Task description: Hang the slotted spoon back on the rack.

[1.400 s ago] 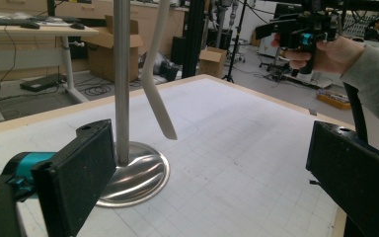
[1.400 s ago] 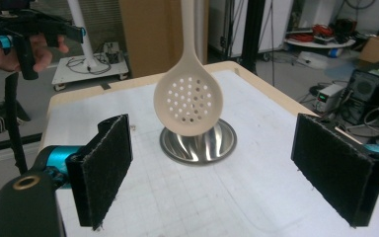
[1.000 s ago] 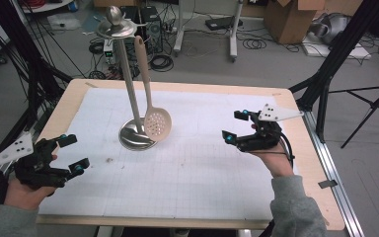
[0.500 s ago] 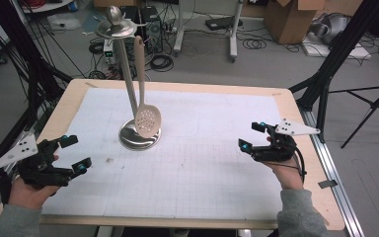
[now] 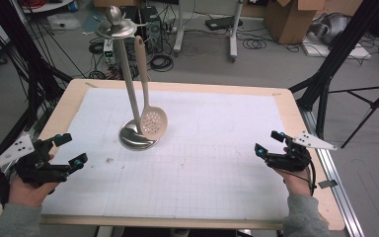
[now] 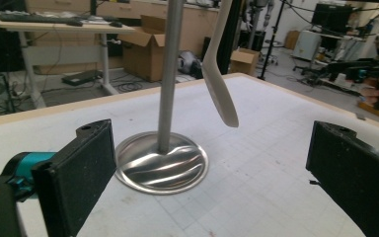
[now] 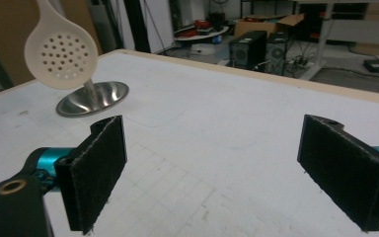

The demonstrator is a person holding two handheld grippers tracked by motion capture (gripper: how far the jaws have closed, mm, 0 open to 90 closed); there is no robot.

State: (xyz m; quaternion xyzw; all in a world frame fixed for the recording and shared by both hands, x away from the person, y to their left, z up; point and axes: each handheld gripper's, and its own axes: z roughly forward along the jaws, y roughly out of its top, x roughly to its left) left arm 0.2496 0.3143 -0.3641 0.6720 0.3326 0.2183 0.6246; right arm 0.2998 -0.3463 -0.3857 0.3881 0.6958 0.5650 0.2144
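A beige slotted spoon (image 5: 153,118) hangs from the top of a steel utensil stand (image 5: 128,94), whose round base (image 5: 138,138) rests on the white mat. The left gripper view shows the spoon (image 6: 221,89) edge-on beside the pole (image 6: 169,74); the right gripper view shows its perforated bowl (image 7: 61,52) above the base (image 7: 96,98). My left gripper (image 5: 68,151) sits open near the table's left front edge, empty. At the right edge my right gripper (image 5: 269,142) is open and empty, well away from the stand.
A white gridded mat (image 5: 202,163) covers the wooden table (image 5: 296,118). A small speck of debris (image 5: 111,160) lies on the mat near the left gripper. Beyond the table stand tripod legs (image 5: 335,74), cables and cardboard boxes (image 5: 288,17) on the floor.
My right gripper has drawn back from the mat's middle right to the table's right edge. The hanging spoon swings a little on the stand. My left gripper has barely shifted.
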